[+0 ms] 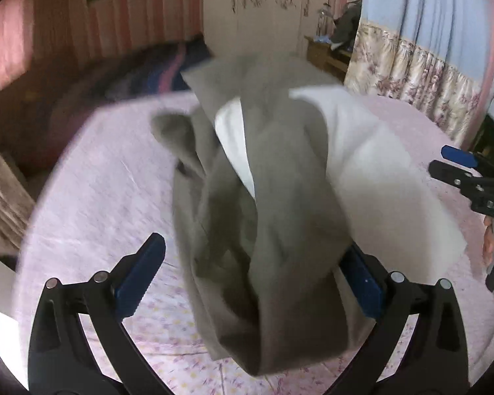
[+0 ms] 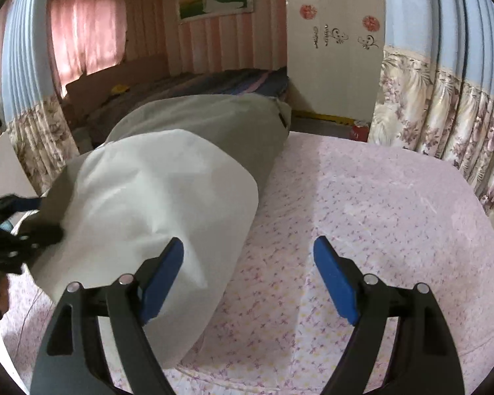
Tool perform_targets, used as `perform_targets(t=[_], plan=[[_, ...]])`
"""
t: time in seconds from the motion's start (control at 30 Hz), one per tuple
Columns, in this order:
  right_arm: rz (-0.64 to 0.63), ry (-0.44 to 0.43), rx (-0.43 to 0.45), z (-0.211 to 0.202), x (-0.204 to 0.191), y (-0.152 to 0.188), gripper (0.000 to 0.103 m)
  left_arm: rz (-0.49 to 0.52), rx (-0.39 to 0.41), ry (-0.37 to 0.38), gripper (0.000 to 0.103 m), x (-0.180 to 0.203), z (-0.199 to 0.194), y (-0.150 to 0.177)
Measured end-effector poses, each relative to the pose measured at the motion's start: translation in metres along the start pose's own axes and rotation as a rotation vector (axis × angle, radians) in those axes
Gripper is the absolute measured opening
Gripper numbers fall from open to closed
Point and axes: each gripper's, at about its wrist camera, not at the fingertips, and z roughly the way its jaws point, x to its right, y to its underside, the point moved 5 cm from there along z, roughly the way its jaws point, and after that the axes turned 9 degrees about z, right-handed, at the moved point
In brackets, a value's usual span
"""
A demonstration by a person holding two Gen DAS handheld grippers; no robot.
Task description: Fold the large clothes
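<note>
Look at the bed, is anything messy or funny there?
Yes. The grey garment with its white lining lies bunched and twisted on the pink bedsheet, not flat or folded. One end sits between the open left gripper fingers. The right gripper is open, holding nothing.

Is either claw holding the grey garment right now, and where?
Neither. The left claw stands open around the grey garment without pinching; the right claw is open over the bedsheet.

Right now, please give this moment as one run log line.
stage: folding | garment: grey with white lining, bunched on pink bedsheet | left gripper: open, cloth between fingers | right gripper: open, holds nothing
</note>
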Motion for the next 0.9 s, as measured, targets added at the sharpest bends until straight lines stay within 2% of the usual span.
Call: perform_targets(t=[0.07,0.17,0.3,0.47,0.6,0.77,0.9], plan=[[0.017,-0.025,-0.019,0.002,0.002,0.002,0.082,-0.028,-0.022,0.065,0.100,-0.007,0.017,0.008],[0.045,-0.072,-0.038,0.004,0.001,0.004,0.082,-0.104,-0.043,0.202,0.100,-0.019,0.037,0.021],[0.051,-0.124,-0.058,0.007,-0.010,0.005,0.082,-0.146,-0.062,0.281,0.100,-0.023,0.049,0.031],[0.065,-0.163,-0.095,0.017,-0.018,0.011,0.084,-0.129,-0.054,0.271,0.100,-0.016,0.051,0.035],[0.071,-0.173,-0.112,0.028,-0.016,0.015,0.088,-0.111,-0.045,0.280,0.090,-0.012,0.047,0.036],[0.097,-0.222,-0.151,0.042,-0.015,0.017,0.088,-0.091,-0.054,0.267,0.087,-0.010,0.046,0.032],[0.081,-0.258,-0.182,0.054,-0.022,0.018,0.088,-0.047,-0.049,0.203,0.082,-0.003,0.042,0.025]])
